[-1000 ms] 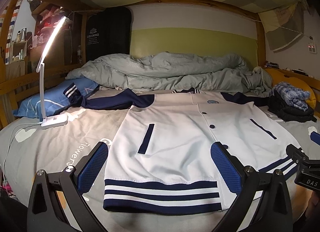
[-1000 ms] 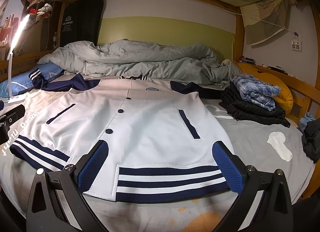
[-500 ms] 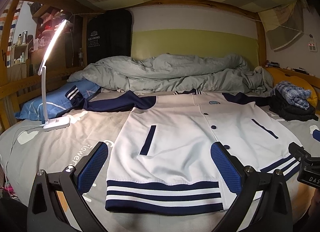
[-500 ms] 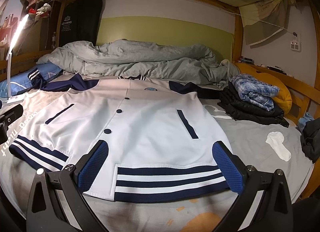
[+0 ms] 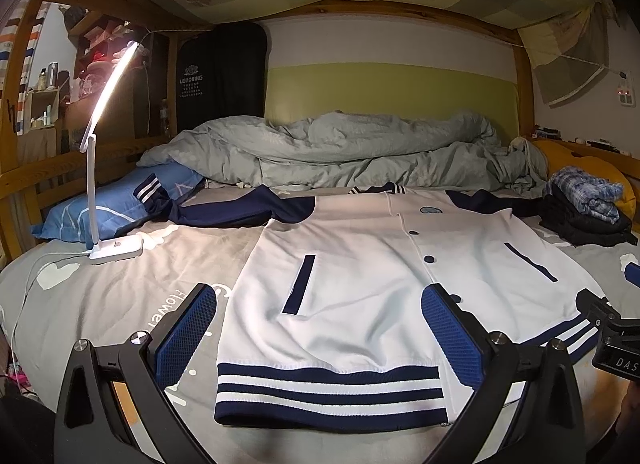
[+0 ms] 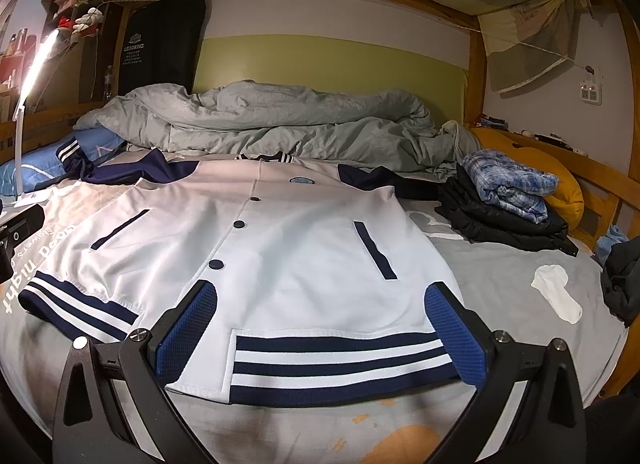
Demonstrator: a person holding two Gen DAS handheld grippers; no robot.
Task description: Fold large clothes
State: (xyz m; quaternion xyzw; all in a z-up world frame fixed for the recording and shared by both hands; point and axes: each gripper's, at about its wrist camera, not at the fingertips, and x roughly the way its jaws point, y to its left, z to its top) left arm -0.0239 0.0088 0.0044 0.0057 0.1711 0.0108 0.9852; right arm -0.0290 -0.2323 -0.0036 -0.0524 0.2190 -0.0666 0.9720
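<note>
A white varsity jacket (image 5: 360,284) (image 6: 288,248) with navy sleeves, dark buttons and a navy-and-white striped hem lies flat, front up, on the grey bed sheet (image 5: 120,296). Its hem faces me. My left gripper (image 5: 320,328) hovers open above the hem's left half, holding nothing. Over the hem's right half my right gripper (image 6: 324,324) is likewise open and empty. The left navy sleeve (image 5: 224,212) stretches out toward the pillow. The right sleeve (image 6: 384,180) runs toward the clothes pile. Part of the right gripper's body (image 5: 616,340) shows at the left view's right edge.
A lit white desk lamp (image 5: 116,248) stands on the sheet at left, next to a blue pillow (image 5: 104,208). A rumpled grey duvet (image 5: 340,152) fills the back. Folded dark and plaid clothes (image 6: 508,200) sit at right, with a white sock (image 6: 556,296) nearby. Wooden bed rails (image 6: 600,192) flank both sides.
Both grippers have drawn back slightly toward me; the jacket's hem sits a little farther off in the left view. The jacket has not moved and the jaws stay open.
</note>
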